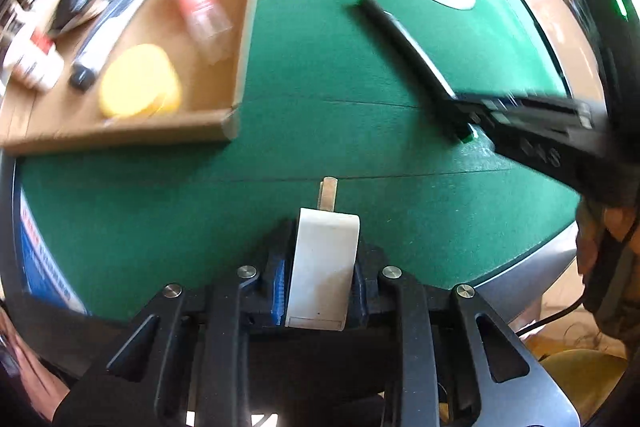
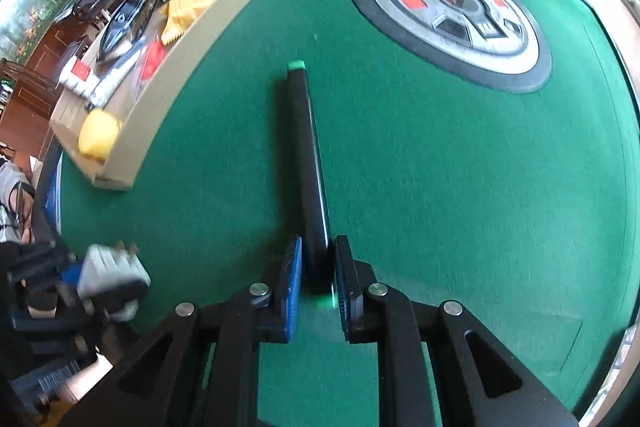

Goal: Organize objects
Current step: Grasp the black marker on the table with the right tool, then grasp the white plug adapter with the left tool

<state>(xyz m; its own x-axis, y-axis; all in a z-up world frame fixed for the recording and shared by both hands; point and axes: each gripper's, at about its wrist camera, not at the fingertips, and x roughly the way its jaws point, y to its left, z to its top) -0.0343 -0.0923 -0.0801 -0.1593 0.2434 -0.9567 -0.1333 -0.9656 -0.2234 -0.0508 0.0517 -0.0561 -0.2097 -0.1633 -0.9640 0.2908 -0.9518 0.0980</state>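
My left gripper (image 1: 320,267) is shut on a white plug adapter (image 1: 324,267) with metal prongs pointing forward, held just above the green felt table (image 1: 280,75). It also shows in the right wrist view (image 2: 112,267). My right gripper (image 2: 316,267) is closed around the near end of a long black stick with green caps (image 2: 308,155), which lies on the felt. In the left wrist view the stick (image 1: 404,43) runs from mid-table to the right gripper (image 1: 464,123).
A shallow cardboard box (image 1: 120,137) at the left holds a yellow sponge (image 1: 140,81), tubes, a bottle and packets; it also shows in the right wrist view (image 2: 208,39). A round control panel (image 2: 452,23) sits in the table's centre.
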